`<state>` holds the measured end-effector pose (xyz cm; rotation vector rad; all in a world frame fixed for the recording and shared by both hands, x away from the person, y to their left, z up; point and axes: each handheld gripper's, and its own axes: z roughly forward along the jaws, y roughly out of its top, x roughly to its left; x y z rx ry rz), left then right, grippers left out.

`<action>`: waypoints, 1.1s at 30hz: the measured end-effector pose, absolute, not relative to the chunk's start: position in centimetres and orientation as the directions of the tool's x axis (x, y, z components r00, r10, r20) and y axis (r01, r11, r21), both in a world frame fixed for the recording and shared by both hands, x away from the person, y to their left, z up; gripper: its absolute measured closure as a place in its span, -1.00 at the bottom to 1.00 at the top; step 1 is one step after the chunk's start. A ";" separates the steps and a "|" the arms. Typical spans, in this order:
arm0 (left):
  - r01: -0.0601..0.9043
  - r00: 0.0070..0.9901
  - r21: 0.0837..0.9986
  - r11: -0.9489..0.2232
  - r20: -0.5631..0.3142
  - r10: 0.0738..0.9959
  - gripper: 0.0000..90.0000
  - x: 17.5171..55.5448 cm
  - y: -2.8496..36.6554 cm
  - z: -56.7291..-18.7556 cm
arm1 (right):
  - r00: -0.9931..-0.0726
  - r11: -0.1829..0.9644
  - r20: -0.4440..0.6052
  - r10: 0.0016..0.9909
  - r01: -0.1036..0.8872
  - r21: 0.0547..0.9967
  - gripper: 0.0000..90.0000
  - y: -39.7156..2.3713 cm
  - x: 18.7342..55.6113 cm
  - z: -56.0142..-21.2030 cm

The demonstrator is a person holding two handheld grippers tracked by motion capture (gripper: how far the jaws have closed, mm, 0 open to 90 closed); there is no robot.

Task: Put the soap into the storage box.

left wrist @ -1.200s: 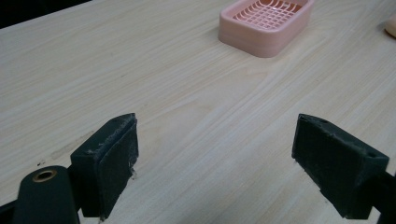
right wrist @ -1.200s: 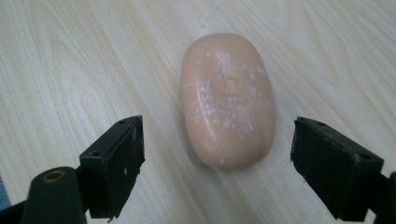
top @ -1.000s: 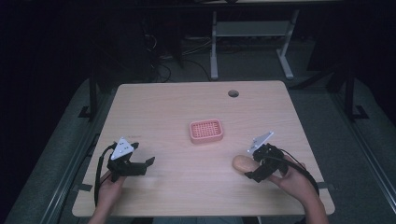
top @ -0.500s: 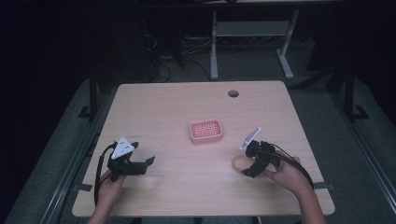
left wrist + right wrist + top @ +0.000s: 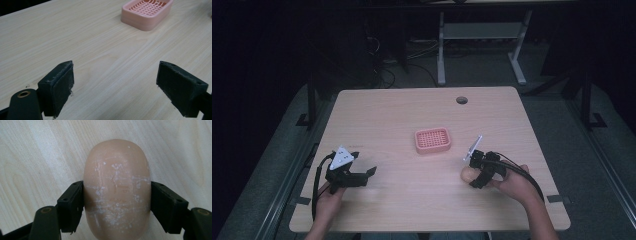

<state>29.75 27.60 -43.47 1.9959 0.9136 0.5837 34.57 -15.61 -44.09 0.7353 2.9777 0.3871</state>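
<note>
A pale beige soap bar (image 5: 117,177) lies on the wooden table (image 5: 392,115), right of centre near the front. My right gripper (image 5: 117,205) points down over it, and its jaws have just been closing: both pads now press on the bar's long sides. In the high view the soap bar (image 5: 467,173) peeks out left of the right gripper (image 5: 473,177). A pink slotted soap dish (image 5: 432,140) sits mid-table, up and to the left of the bar. Low over the front left of the table, my left gripper (image 5: 368,174) stands open and holds nothing; its view shows the left gripper (image 5: 115,87) with wide jaws and the soap dish (image 5: 147,12) far ahead.
A round cable hole (image 5: 461,100) lies near the table's far edge. Behind the table, a desk frame (image 5: 477,45) stands on the dark floor. Bare wood lies between the two grippers and around the dish.
The right gripper has shifted slightly left and down over the soap bar and has closed from wide open onto it. The left gripper has kept still.
</note>
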 end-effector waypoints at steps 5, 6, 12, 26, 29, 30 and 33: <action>0.379 0.630 0.840 -0.389 0.074 0.773 -0.68 29.7 27.5 -43.5 | -0.885 0.857 0.011 0.465 0.453 0.246 -0.32 -15.5 34.7 -44.1; 0.379 0.629 0.841 -0.386 0.072 0.774 -0.68 29.7 27.5 -43.5 | -0.886 0.857 0.010 0.464 0.453 0.245 -0.31 -15.5 34.7 -44.1; 0.389 0.621 0.839 -0.381 0.067 0.781 -0.68 29.8 27.7 -43.5 | -0.897 0.871 0.001 0.443 0.430 0.240 -0.30 -15.3 34.6 -44.1; 0.393 0.617 0.839 -0.375 0.062 0.785 -0.68 29.8 27.7 -43.5 | -0.913 0.883 0.001 0.408 0.395 0.252 -0.30 -13.9 35.5 -42.2; 0.394 0.618 0.837 -0.380 0.065 0.783 -0.68 29.7 27.8 -43.4 | -0.918 0.887 -0.001 0.396 0.383 0.257 -0.30 -13.6 35.8 -41.9; 0.395 0.616 0.838 -0.376 0.062 0.785 -0.68 29.7 27.8 -43.4 | -0.919 0.886 0.009 0.395 0.384 0.260 -0.30 -13.5 36.0 -41.8; 0.396 0.616 0.837 -0.378 0.063 0.785 -0.68 29.8 27.8 -43.5 | -0.923 0.891 0.000 0.384 0.371 0.260 -0.30 -13.1 36.4 -41.5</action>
